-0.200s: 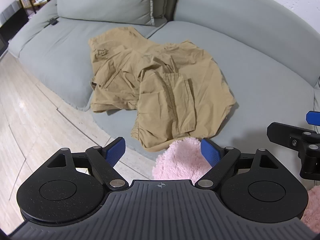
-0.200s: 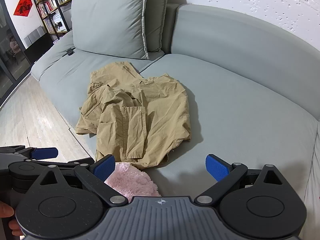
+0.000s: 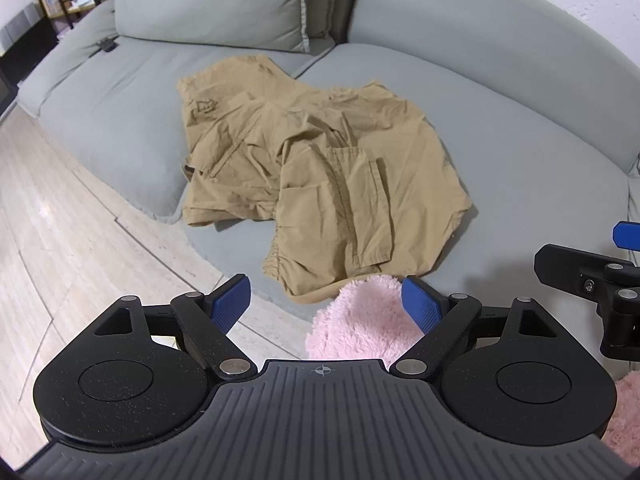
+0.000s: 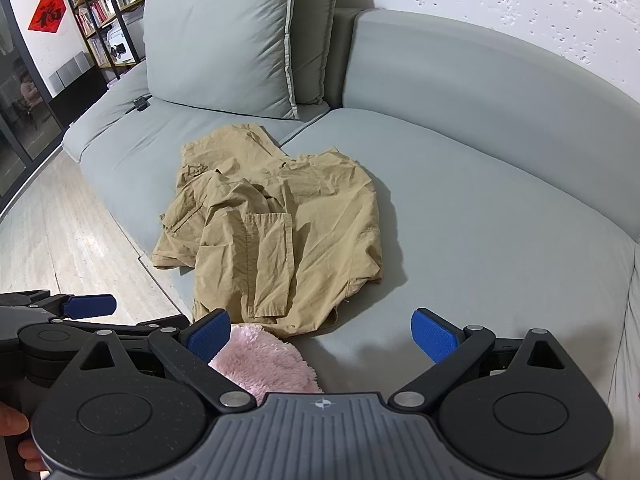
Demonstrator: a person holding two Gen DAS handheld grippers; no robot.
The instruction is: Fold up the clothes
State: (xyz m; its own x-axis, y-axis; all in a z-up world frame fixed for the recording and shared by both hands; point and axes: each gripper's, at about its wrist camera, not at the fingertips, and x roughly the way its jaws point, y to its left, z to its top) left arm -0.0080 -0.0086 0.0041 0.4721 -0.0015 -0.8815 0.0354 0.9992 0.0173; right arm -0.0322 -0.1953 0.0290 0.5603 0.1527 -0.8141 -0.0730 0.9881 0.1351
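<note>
Left gripper: jaws spread wide and gripping nothing, the blue pads out at 9 and 3 o'clock of the gap, the tool tipped down toward the seat.
Between the left jaws: floor on the 9 o'clock side, pink fluffy fabric on the 3 o'clock side, right up against the right-hand pad; contact I can't call.
Right gripper: released too, jaws wide apart, bare seat cushion showing in the gap and nothing held.
Right gripper's neighbour: the left tool sits just beside it at 9 o'clock in the right wrist view, one blue pad poking out; in the left wrist view the right tool shows at 3 o'clock.
Hand: fingers showing at 8 o'clock of the right wrist view, at the frame edge.
Pink fluffy fabric, again: at the left pad of the right gripper, its far edge meeting the hem of the garment.
Tan garment: there's our piece, crumpled and unfolded at 12 o'clock of both grippers, near them but ungripped, lying across the seam between two seat cushions, a patch pocket facing up.
Grey sofa: the garment lies on its seat near the front edge.
Back cushion: upright at 12 o'clock beyond the garment.
Small dark object: on the seat at 11 o'clock, too small to name.
Floor: pale wood at 9 o'clock.
Bookshelf: far off at 11 o'clock.
</note>
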